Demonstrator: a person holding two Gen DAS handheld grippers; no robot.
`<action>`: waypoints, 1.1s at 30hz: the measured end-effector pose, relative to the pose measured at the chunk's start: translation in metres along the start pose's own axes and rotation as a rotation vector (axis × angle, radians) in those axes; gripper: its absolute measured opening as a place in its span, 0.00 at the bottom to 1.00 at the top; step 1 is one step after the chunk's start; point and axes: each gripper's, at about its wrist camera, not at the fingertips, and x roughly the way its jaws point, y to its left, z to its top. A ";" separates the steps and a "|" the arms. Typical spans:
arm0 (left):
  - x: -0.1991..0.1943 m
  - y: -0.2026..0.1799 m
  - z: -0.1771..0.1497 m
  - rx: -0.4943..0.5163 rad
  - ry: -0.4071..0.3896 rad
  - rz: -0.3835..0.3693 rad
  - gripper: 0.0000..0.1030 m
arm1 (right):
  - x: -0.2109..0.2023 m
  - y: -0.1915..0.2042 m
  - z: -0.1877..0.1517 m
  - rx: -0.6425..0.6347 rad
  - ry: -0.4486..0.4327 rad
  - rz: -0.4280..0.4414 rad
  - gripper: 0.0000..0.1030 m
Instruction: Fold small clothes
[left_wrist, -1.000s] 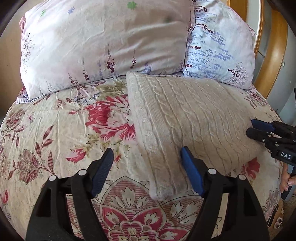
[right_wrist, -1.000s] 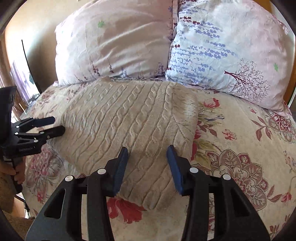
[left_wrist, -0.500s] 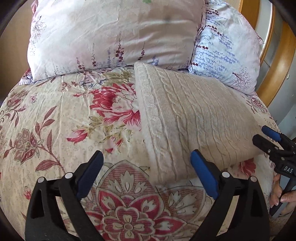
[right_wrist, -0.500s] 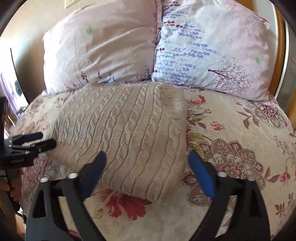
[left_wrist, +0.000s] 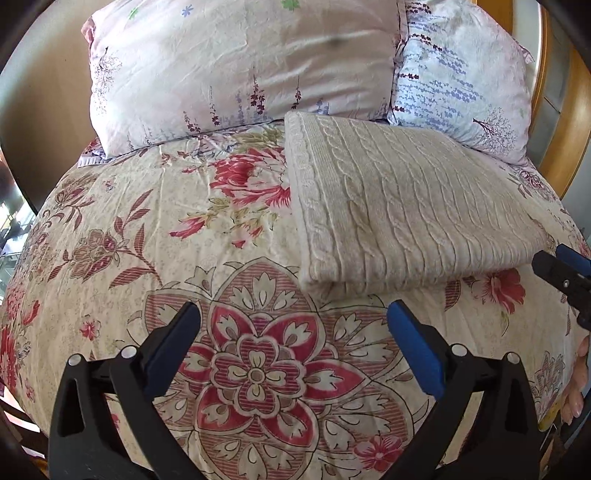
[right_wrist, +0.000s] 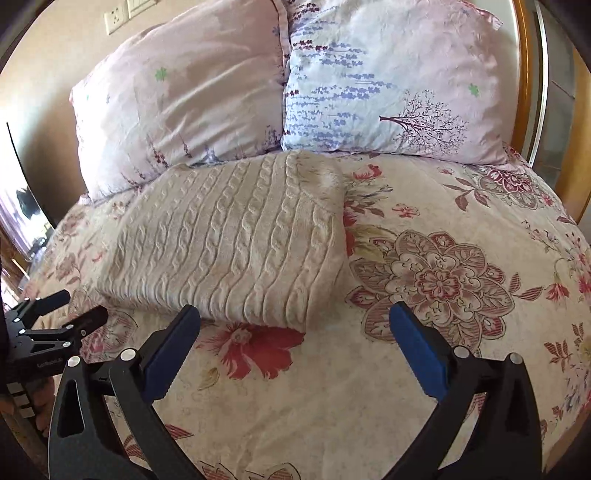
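Left wrist view: left tongs (left_wrist: 293, 325) low in frame, blue pads spread wide and opening, nothing between them, only the floral bedspread (left_wrist: 155, 258) below. Folded cream cable-knit sweater (left_wrist: 399, 214) lying flat on the bed, beyond the tongs and right of centre, far edge touching the two pillows. Pink pillow (left_wrist: 240, 66) at upper left, pale blue pillow (left_wrist: 461, 81) at upper right, wooden headboard (left_wrist: 569, 122) along the right rim. Right tongs (left_wrist: 565, 271) entering at the right edge, just beside the sweater's near right corner, apart from the knit; fingertips of the holding hand (left_wrist: 578, 387) visible beneath. No legible writing in this view.

Right wrist view: right tongs (right_wrist: 295, 325) low in frame, pads likewise wide apart and opening, gripping nothing; left pad close to the sweater's (right_wrist: 236, 240) near edge, whether touching cannot be told. Sweater left of centre, one folded rectangle, cable ribs running toward the pillows. Left tongs (right_wrist: 72, 308) at the left edge, near the sweater's near left corner, clear of it. Small pale lettering on the body of the left tool, too small to read.

Shown only here: wall socket (right_wrist: 116, 16) at top left above the pink pillow (right_wrist: 184, 99), tree print on the blue pillow (right_wrist: 399, 74), large brown-and-pink medallion on the bedspread (right_wrist: 439, 280) right of the sweater. Shown only in the left wrist view: large red medallion directly under the tongs, sweater's ribbed left border.
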 end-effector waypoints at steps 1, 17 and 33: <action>0.002 -0.002 -0.002 0.006 0.013 0.001 0.98 | 0.000 0.005 -0.003 -0.020 0.000 -0.012 0.99; 0.017 -0.017 -0.007 0.004 0.058 -0.003 0.98 | 0.025 0.018 -0.021 -0.021 0.117 -0.018 0.99; 0.016 -0.018 -0.010 -0.004 0.022 0.010 0.98 | 0.030 0.021 -0.024 -0.060 0.116 -0.068 0.99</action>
